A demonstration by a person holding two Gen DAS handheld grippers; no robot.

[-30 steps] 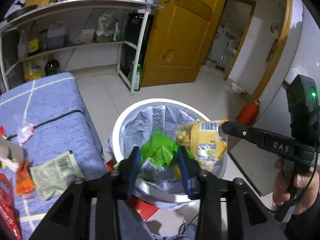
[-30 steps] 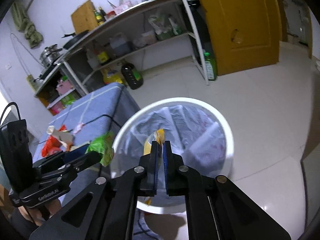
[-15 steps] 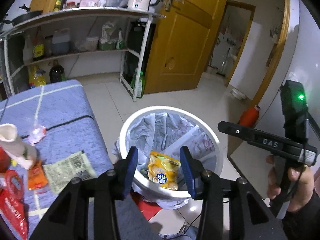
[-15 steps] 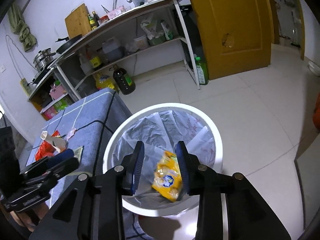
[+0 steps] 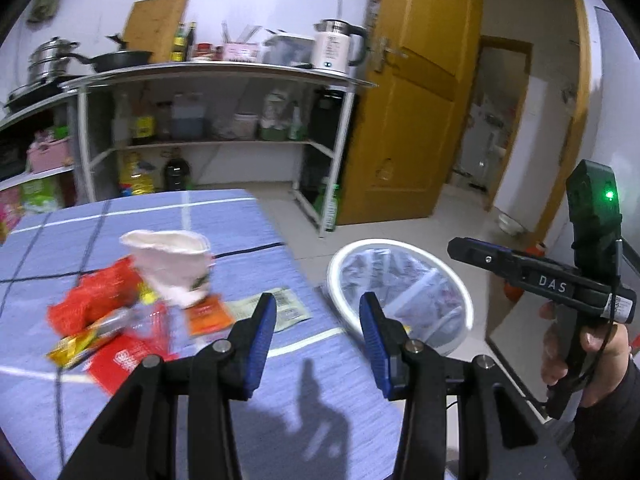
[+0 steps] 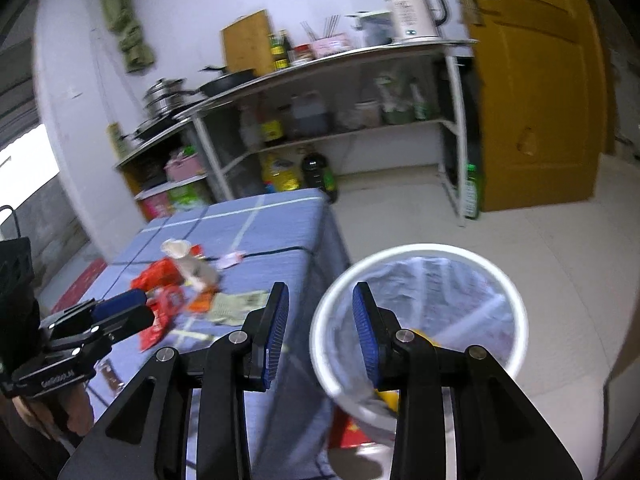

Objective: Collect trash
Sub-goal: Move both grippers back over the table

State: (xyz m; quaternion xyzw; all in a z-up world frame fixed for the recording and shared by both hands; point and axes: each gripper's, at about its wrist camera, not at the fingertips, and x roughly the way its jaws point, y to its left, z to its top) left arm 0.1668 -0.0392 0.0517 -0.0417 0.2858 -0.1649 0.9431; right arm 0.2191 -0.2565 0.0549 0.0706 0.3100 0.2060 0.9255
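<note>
My left gripper (image 5: 318, 320) is open and empty above the blue-covered table (image 5: 160, 224). Trash lies on it: a crumpled white paper cup (image 5: 172, 268), red wrappers (image 5: 96, 300), an orange packet (image 5: 208, 314) and a pale green packet (image 5: 276, 310). The white trash bin (image 5: 400, 292) with a grey liner stands right of the table. My right gripper (image 6: 320, 320) is open and empty over the bin's left rim (image 6: 420, 250). A yellow wrapper (image 6: 420, 338) lies inside the bin. The right gripper also shows in the left wrist view (image 5: 460, 246), and the left gripper in the right wrist view (image 6: 144, 308).
A metal shelf rack (image 5: 216, 76) with a kettle (image 5: 332, 46), pans and bottles stands behind the table. An orange door (image 5: 412, 112) is to the right. A green bottle (image 6: 472, 194) stands on the floor by the rack.
Both grippers let go of their trash into the bin, opened, and pulled back. The left one has swung left toward the table; both views are blurred by motion.
</note>
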